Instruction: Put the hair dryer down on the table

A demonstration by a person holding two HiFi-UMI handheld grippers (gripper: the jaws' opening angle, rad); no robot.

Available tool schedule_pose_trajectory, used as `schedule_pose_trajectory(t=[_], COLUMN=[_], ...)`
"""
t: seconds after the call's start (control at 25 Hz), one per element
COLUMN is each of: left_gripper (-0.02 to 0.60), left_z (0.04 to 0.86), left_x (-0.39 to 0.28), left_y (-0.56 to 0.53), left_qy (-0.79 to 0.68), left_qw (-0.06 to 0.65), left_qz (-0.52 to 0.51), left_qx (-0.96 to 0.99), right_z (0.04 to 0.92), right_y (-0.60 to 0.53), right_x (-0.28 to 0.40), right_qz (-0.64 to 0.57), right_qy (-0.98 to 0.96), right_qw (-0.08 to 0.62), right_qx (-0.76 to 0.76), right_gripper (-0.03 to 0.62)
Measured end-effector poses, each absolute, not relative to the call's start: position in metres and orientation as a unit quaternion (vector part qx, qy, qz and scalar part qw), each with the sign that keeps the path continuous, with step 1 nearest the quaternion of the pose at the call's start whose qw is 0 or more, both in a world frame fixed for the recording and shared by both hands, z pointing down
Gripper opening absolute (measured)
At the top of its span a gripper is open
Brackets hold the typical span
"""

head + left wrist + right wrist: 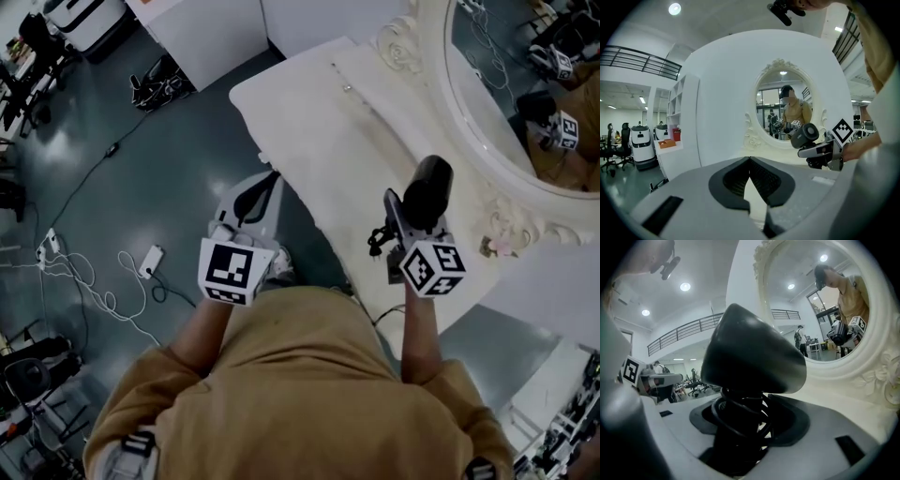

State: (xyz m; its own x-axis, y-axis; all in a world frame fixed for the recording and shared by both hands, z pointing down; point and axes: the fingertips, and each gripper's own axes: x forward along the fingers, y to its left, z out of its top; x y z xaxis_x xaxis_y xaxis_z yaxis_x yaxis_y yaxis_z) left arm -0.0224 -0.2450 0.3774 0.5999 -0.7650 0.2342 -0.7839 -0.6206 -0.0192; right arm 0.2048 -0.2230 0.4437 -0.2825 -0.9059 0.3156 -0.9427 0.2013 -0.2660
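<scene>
The black hair dryer is held above the white table, near its front right part, its barrel pointing away from me. My right gripper is shut on its handle. In the right gripper view the dryer's body rises over the jaws, and a coiled black cord wraps the handle between them. My left gripper hangs beside the table's left edge, over the floor. Its pads meet at the tips with nothing between them. The left gripper view also shows the dryer at right.
An oval mirror in an ornate white frame stands along the table's right side. Cables and a power strip lie on the grey floor at left. A white cabinet stands beyond the table's far end.
</scene>
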Motion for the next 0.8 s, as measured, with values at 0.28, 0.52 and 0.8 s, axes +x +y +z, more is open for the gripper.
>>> schedule_pose_trajectory(t=[0.28,0.52,0.8], left_gripper=[0.005,0.005,0.005], left_z=[0.389,0.401,0.407], left_x=[-0.035,-0.037,-0.046], left_y=[-0.253,-0.250,-0.249], left_qy=[-0.436,-0.427,-0.432], left_qw=[0.052,0.059,0.067], left_qz=[0.112,0.125,0.128], left_qx=[0.892,0.894,0.890], right_z=[0.504,0.551,0.581], right_y=[-0.260,-0.281,-0.296], right_x=[0.193,0.191,0.192], right_qz=[0.216,0.257,0.240], right_qy=[-0.761,-0.741,-0.729], right_qw=[0.119,0.155,0.221], right_qx=[0.600,0.600,0.601], right_gripper=[0.253,0.253,0.253])
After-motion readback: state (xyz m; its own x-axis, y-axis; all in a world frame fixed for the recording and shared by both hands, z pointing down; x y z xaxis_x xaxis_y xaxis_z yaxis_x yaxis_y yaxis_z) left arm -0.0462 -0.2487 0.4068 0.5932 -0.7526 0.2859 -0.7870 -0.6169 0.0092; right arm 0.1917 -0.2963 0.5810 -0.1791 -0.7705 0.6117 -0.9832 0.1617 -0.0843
